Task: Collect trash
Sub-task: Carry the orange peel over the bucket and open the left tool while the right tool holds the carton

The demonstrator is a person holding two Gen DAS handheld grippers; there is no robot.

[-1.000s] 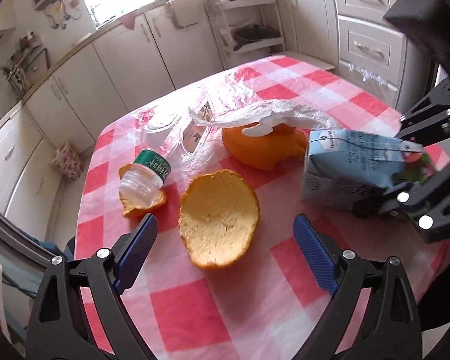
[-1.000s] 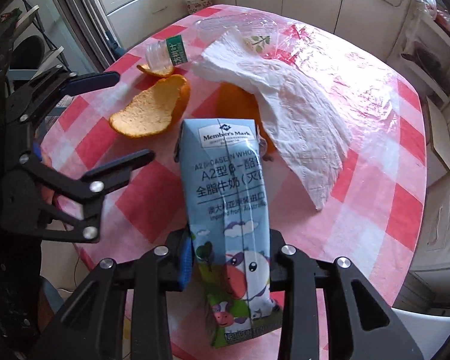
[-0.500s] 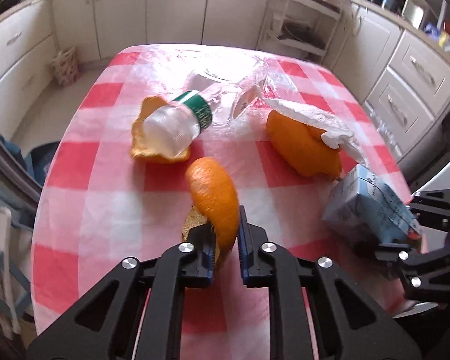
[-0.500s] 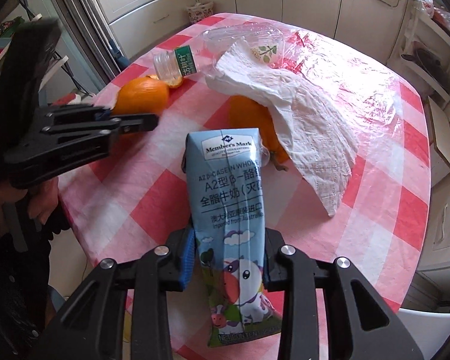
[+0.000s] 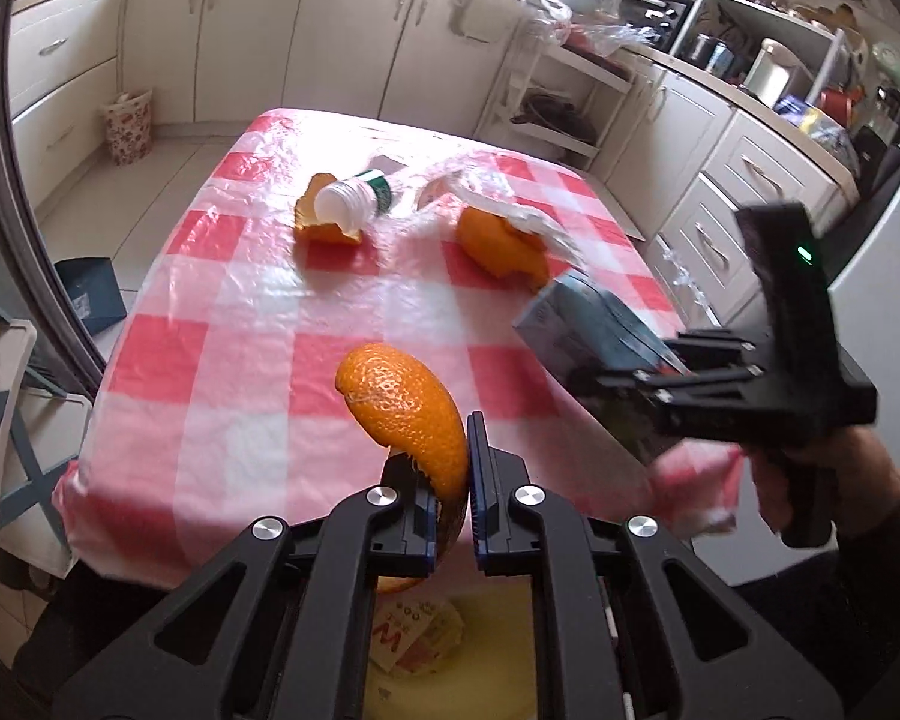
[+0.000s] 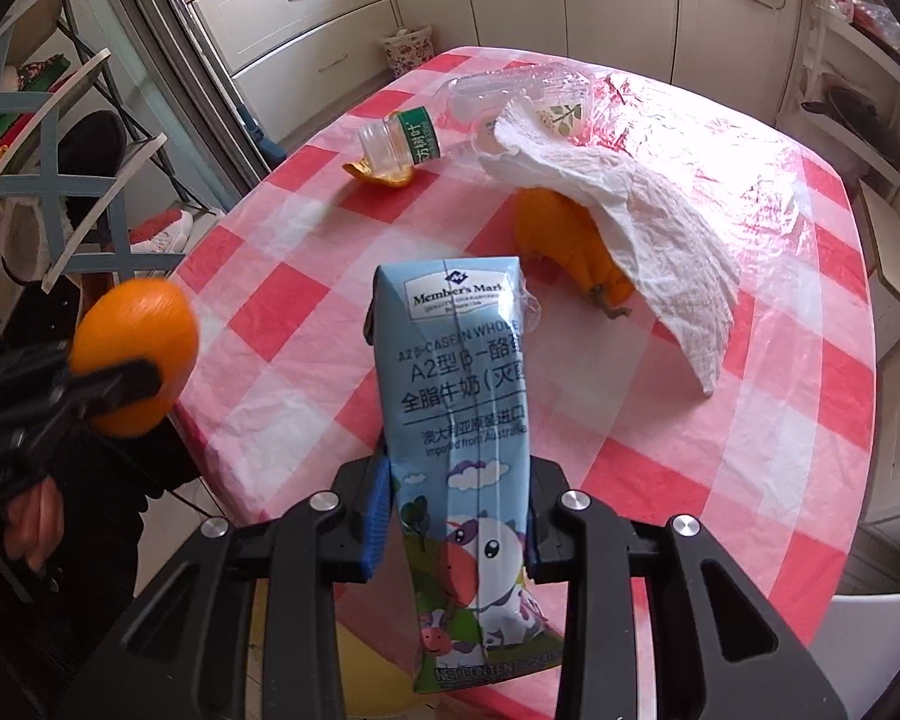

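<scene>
The left hand-held gripper point(image 5: 468, 480) is clamped on a curved piece of orange peel point(image 5: 411, 414), held in the air off the near edge of the worktop point(image 5: 258, 324), above what looks like a yellow bag or bin with red print too blurred to read. The right hand-held gripper point(image 6: 453, 519) is clamped around the lower half of a blue milk carton point(image 6: 459, 396), also lifted, over the worktop's near edge. The peel is pinched by a thin edge only, so it could slip or tear free before release; the carton may leak if tipped, though its opening cannot be seen. The carton reads "Member's Mark", "A2 β-CASEIN WHOLE", "全脂牛奶" and "Imported from Australia", with a cartoon cow. Left on the worktop toward its far edge are a small bottle point(image 6: 399, 144) with a green label, another peel point(image 6: 576, 246) under a paper towel point(image 6: 642, 204), and clear plastic packaging point(image 6: 510, 90).
</scene>
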